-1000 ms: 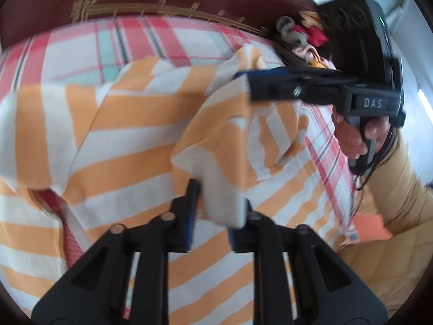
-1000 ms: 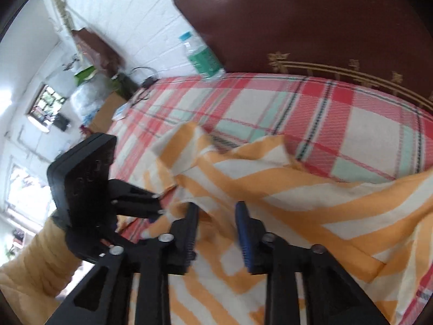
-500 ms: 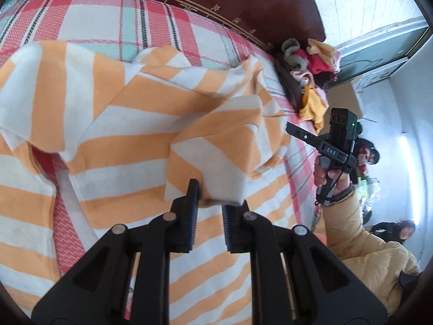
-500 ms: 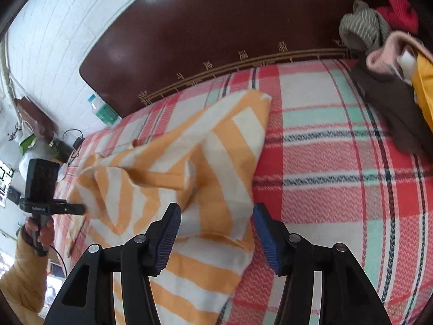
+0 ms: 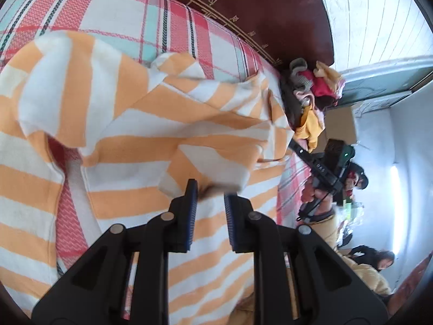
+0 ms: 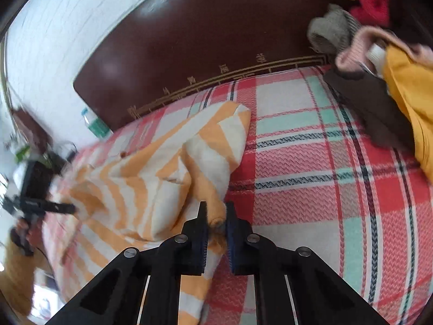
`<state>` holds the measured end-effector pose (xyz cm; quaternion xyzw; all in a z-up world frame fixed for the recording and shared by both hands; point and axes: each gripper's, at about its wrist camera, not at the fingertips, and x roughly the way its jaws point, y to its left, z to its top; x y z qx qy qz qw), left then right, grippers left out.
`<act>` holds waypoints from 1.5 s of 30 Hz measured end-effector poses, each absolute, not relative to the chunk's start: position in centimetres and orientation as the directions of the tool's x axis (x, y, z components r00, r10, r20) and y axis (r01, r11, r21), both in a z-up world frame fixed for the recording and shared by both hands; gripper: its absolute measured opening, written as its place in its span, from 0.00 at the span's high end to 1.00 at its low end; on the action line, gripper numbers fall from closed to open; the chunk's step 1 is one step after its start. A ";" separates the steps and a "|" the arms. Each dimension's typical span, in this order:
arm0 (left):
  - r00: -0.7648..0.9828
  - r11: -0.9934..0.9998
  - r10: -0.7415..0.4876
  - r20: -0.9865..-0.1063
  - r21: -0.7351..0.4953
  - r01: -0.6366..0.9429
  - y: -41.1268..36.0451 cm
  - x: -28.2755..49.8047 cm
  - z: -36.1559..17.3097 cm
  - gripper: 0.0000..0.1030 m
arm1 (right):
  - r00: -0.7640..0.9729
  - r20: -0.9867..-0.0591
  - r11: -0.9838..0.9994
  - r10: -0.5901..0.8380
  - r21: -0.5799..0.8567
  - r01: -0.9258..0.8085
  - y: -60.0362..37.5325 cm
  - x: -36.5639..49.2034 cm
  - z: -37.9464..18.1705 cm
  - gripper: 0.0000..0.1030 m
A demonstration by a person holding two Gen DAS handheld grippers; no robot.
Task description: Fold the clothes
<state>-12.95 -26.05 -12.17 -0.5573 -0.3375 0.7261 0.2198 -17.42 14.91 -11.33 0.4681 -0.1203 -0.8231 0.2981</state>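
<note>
An orange-and-white striped cloth (image 5: 151, 124) lies rumpled on a red plaid bed sheet (image 6: 324, 189). My left gripper (image 5: 209, 189) is shut on a folded corner of the cloth, which is lifted over the rest. My right gripper (image 6: 216, 208) is shut on an orange edge of the striped cloth (image 6: 162, 173) where it meets the bare sheet. In the left wrist view the right gripper (image 5: 293, 145) sits at the cloth's right edge, held by a hand. The right wrist view shows the left gripper (image 6: 73, 208), blurred, at the cloth's far left.
A pile of mixed clothes (image 6: 379, 62) sits at the head of the bed on the right, also in the left wrist view as a pile (image 5: 311, 97). A dark wooden headboard (image 6: 189, 40) runs behind. A water bottle (image 6: 93, 124) stands by it. A second person (image 5: 379, 260) sits beyond the bed.
My right gripper, open half a second ago, has shut on the cloth's edge near the bare sheet. My left gripper stays clamped on its corner.
</note>
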 end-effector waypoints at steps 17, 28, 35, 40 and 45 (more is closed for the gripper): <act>-0.426 -0.899 0.436 -0.793 -0.359 -0.251 -19.7 -9.9 -10.1 0.41 | -0.374 -0.682 -0.687 -0.629 0.263 0.677 7.7 -10.8 -8.0 0.53; -0.420 -0.911 0.410 -0.809 -0.337 -0.239 -18.4 -9.1 -11.1 0.41 | -0.004 -0.653 -0.502 -0.757 0.578 0.643 -3.1 -11.4 -14.7 0.88; -0.429 -0.906 0.420 -0.800 -0.341 -0.252 -18.7 -9.0 -10.6 0.41 | 0.038 -0.577 -0.454 -0.816 0.680 0.575 -4.9 -15.5 -10.9 0.86; -0.423 -0.911 0.406 -0.811 -0.320 -0.261 -17.7 -10.9 -10.5 0.41 | 0.075 -0.629 -0.499 -0.774 0.678 0.540 -8.8 -18.2 -10.3 0.48; -0.436 -0.921 0.383 -0.814 -0.299 -0.249 -17.5 -13.2 -10.9 0.41 | 0.097 -0.644 -0.511 -0.759 0.681 0.525 -10.1 -18.8 -10.3 0.46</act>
